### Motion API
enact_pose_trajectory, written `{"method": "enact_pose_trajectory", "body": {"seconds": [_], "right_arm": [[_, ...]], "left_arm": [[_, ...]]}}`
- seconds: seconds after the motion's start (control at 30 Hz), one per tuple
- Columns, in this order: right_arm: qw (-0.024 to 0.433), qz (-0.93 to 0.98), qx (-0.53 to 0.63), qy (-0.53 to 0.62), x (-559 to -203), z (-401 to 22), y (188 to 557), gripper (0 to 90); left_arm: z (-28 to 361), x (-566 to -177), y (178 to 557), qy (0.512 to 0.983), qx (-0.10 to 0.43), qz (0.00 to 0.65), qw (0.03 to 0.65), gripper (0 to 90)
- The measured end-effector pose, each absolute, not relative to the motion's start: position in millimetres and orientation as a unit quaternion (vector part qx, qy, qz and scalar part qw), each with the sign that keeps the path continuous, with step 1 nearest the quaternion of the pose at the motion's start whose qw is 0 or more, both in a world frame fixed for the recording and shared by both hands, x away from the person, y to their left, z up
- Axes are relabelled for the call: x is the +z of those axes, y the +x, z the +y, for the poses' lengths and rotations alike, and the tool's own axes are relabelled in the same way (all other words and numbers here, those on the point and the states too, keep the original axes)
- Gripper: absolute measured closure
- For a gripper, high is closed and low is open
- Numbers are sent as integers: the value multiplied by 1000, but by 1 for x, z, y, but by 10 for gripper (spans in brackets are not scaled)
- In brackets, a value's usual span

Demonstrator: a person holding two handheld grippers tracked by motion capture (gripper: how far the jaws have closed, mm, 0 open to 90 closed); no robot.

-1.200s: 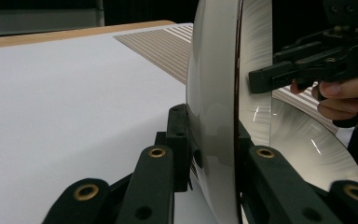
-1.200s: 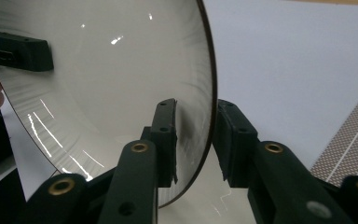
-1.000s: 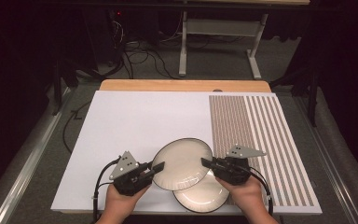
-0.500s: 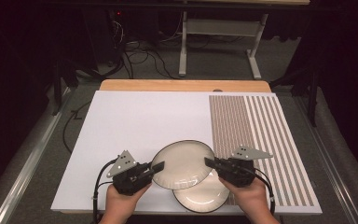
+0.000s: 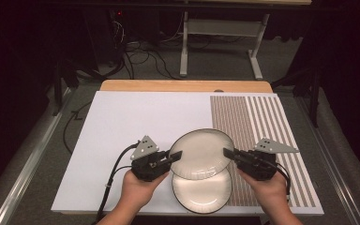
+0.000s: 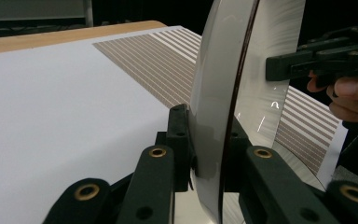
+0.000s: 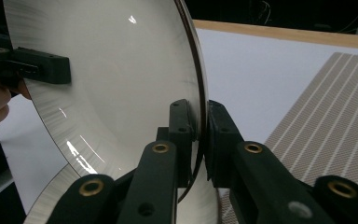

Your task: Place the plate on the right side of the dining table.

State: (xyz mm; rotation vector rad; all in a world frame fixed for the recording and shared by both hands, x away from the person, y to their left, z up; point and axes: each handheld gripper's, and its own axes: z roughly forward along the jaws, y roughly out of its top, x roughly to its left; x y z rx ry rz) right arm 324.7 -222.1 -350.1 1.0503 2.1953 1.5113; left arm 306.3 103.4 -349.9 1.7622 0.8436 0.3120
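Observation:
A white plate with a dark rim (image 5: 201, 153) hangs level above the table, held at both sides. My left gripper (image 5: 174, 156) is shut on its left rim, and my right gripper (image 5: 228, 153) is shut on its right rim. Along my left gripper (image 6: 209, 161) the plate (image 6: 223, 79) stands edge-on between the jaws, with the right gripper (image 6: 284, 65) on the far rim. Along my right gripper (image 7: 200, 135) the plate (image 7: 121, 74) shows its inside, with the left gripper (image 7: 51, 70) opposite. A second, similar plate (image 5: 200, 196) lies on the mat just below, partly covered.
A white mat (image 5: 122, 126) covers the table, with a brown striped patch (image 5: 253, 117) on its right side. The wooden table edge (image 5: 183, 86) runs along the back. Cables and a desk frame (image 5: 187, 42) lie on the floor beyond.
Both hands have risen and shifted slightly right with the upper plate. It now hangs higher over the lower plate, which has stayed put on the mat.

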Motion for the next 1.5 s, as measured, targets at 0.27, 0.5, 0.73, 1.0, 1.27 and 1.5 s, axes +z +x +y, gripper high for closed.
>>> {"method": "enact_pose_trajectory", "body": {"seconds": [0.27, 0.5, 0.73, 1.0, 1.27, 1.5], "right_arm": [[169, 745, 530, 368, -338, -252, 330, 847], [178, 734, 535, 380, -346, -271, 333, 845], [196, 723, 530, 396, -345, -291, 335, 843], [205, 712, 520, 426, -351, -317, 340, 843], [218, 707, 512, 437, -353, -331, 341, 849], [225, 703, 505, 446, -356, -344, 340, 859]], "left_arm": [[74, -340, 327, 751, 129, 337, 553, 786], [54, -341, 338, 761, 124, 328, 546, 790], [31, -344, 353, 758, 113, 326, 553, 786], [2, -345, 375, 773, 95, 321, 538, 778], [-16, -352, 387, 777, 82, 328, 532, 767], [-31, -361, 397, 783, 75, 334, 519, 762]]}}
